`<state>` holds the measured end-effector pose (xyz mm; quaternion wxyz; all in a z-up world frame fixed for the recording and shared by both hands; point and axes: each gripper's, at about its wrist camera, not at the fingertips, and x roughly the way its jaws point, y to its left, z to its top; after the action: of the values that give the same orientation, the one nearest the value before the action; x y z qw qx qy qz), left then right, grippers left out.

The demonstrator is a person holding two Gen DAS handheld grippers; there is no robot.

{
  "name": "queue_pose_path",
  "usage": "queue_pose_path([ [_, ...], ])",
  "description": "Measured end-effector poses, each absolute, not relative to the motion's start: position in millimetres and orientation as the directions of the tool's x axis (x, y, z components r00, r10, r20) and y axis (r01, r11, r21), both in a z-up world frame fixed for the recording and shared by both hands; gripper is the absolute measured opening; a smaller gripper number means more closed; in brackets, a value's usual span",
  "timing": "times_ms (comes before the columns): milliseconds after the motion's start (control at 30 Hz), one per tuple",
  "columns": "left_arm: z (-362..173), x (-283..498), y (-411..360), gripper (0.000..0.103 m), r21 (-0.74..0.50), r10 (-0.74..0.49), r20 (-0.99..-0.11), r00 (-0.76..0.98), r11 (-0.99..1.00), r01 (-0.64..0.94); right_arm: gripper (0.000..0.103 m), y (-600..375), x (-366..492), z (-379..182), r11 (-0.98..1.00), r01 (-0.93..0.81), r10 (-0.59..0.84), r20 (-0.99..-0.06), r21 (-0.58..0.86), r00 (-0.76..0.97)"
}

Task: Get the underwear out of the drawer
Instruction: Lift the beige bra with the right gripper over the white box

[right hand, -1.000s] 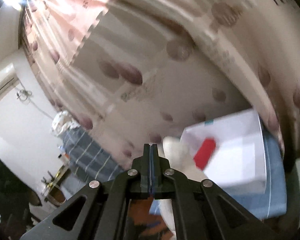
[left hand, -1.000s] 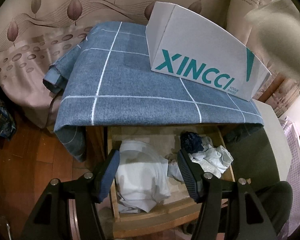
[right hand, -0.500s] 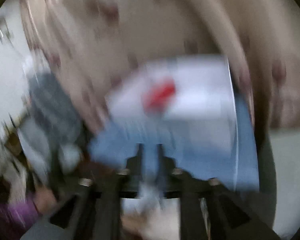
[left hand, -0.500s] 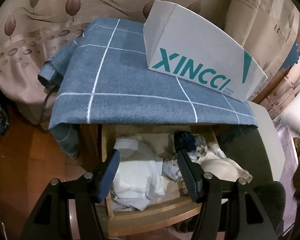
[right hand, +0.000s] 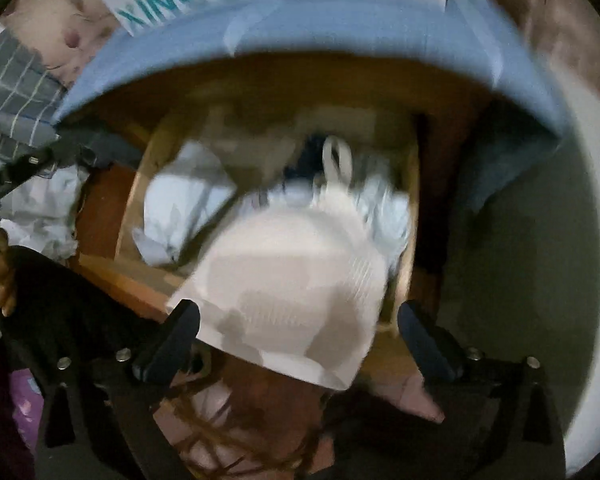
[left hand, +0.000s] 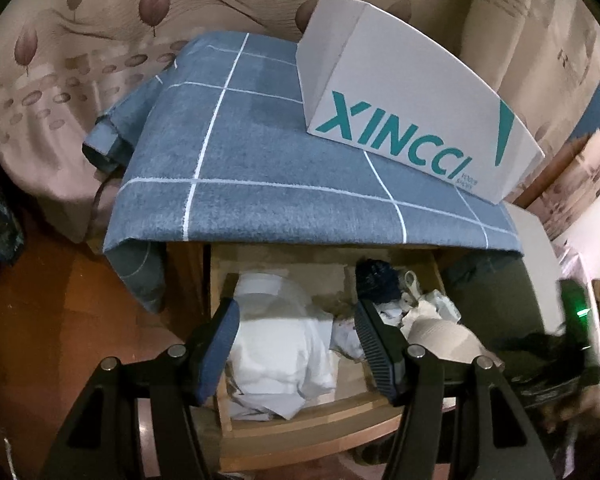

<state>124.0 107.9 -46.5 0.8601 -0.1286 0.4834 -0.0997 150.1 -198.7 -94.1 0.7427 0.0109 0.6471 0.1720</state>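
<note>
The left gripper (left hand: 296, 344) hangs over the open wooden drawer (left hand: 300, 420) with its fingers (left hand: 374, 344) parted and nothing pinched between them; a folded white garment (left hand: 276, 344) lies in the drawer straight below the gap, apart from both pads. Just outside the right-hand finger sits a jumble of small pieces, a dark blue one (left hand: 376, 278) at the back and pale crumpled ones in front, and nearest of these is a beige piece of underwear (left hand: 444, 338) with a ribbed band, draped at the drawer's right end. Beyond the fingertips a blue checked cloth (left hand: 268, 152) covers the top of the cabinet, and a white shoe box (left hand: 412, 116) with teal lettering stands on it. The right gripper (right hand: 300, 336) points steeply down at the same drawer (right hand: 140, 280) and its jaws are opening, the fingers (right hand: 424, 340) spread wide; the beige underwear (right hand: 288, 292) fills the space between them, blurred, and neither pad can be seen pressing on it. Ahead of those fingertips lie more pale bundled clothes (right hand: 180, 208) inside the drawer, and to the left of the left-hand finger a person's hand (right hand: 2, 280) shows at the frame edge, with the blue cloth's edge (right hand: 340, 28) arching above
</note>
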Motion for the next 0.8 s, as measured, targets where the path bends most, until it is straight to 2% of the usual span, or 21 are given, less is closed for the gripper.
queue_pose_path([
  [100,-46,124,107,0.061,-0.315,-0.296,-0.807,0.511,0.948,0.053,0.099,-204,160,-119,0.927,-0.132,0.36,-0.932,0.352,0.046],
  [133,-46,123,106,0.061,-0.303,-0.287,-0.809,0.512,0.951,0.055,0.093,-206,160,-127,0.915,-0.082,0.4,-0.916,0.396,0.03],
  [167,-47,123,105,0.062,-0.294,-0.28,-0.812,0.512,0.954,0.056,0.063,-207,160,-135,0.893,-0.058,0.447,-0.894,0.446,0.016],
  [200,-47,123,104,0.062,-0.293,-0.28,-0.813,0.511,0.954,0.057,0.044,-205,160,-142,0.865,-0.054,0.5,-0.866,0.499,-0.003],
  [233,-47,123,105,0.062,-0.296,-0.282,-0.812,0.51,0.954,0.057,0.033,-202,158,-144,0.863,-0.063,0.503,-0.864,0.502,0.002],
  [267,-47,123,105,0.062,-0.296,-0.282,-0.812,0.51,0.954,0.057,0.027,-200,155,-139,0.868,-0.086,0.493,-0.869,0.489,0.033],
  [500,-48,124,105,0.062,-0.298,-0.282,-0.812,0.511,0.953,0.053,0.023,-200,135,-63,0.82,-0.228,0.569,-0.79,0.524,0.229],
  [800,-47,122,106,0.062,-0.297,-0.283,-0.81,0.513,0.953,0.056,0.023,-192,112,95,0.715,-0.423,0.698,-0.6,0.556,0.39],
])
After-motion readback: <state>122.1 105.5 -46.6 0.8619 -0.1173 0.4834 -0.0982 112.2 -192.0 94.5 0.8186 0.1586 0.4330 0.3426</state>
